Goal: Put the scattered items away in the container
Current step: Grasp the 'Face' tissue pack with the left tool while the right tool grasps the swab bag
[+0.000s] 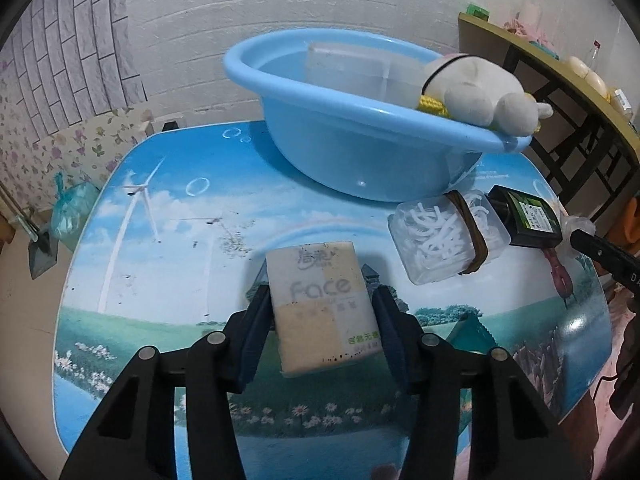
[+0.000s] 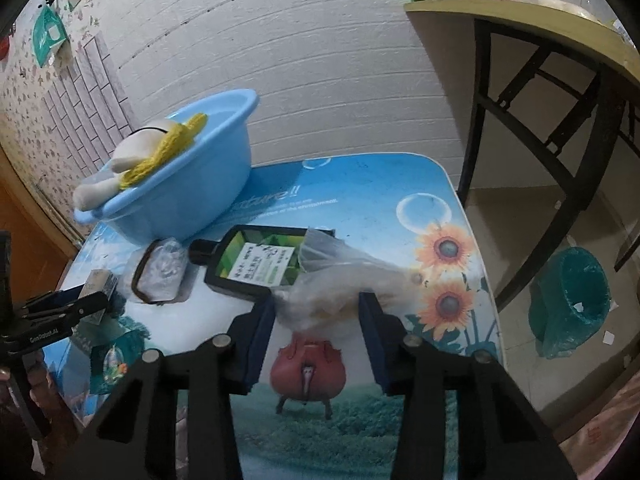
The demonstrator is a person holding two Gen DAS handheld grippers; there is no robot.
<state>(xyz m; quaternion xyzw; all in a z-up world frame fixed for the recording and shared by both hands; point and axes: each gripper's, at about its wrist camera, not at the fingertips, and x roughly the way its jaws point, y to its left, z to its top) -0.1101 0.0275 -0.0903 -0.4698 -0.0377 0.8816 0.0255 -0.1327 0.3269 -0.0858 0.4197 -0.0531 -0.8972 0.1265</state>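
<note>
Left gripper (image 1: 322,304) closed on a tissue pack (image 1: 320,304), one blue pad pressed against each long side; whether the pack is lifted or resting on the table (image 1: 168,280) cannot be told from this view. Pack is pale, cream and white, printed "Face", specked with dark spots. Right gripper (image 2: 316,312) stands partly open, its pads on either side of a crumpled clear plastic bag (image 2: 340,276) that lies on the table; the left pad looks to touch the bag, the right pad sits just beside it, and a firm grip cannot be confirmed. Blue basin (image 1: 352,152) sits at the far side of the table, against the white brick wall. Inside it: a clear plastic box (image 1: 352,68) and a white plush toy (image 1: 480,88) with a yellow knitted scarf, the toy draped over the basin's right rim. Near the basin, on the right part of the table, a clear tub of white pieces (image 1: 444,236) bound by a brown band, and just right of it a flat dark bottle (image 1: 528,216) with a green label, lying on its side. The bag overlaps that bottle's lower end. A wooden shelf (image 1: 560,64) with oddments stands further right. A green bin (image 2: 576,300) sits on the floor right of the table.
</note>
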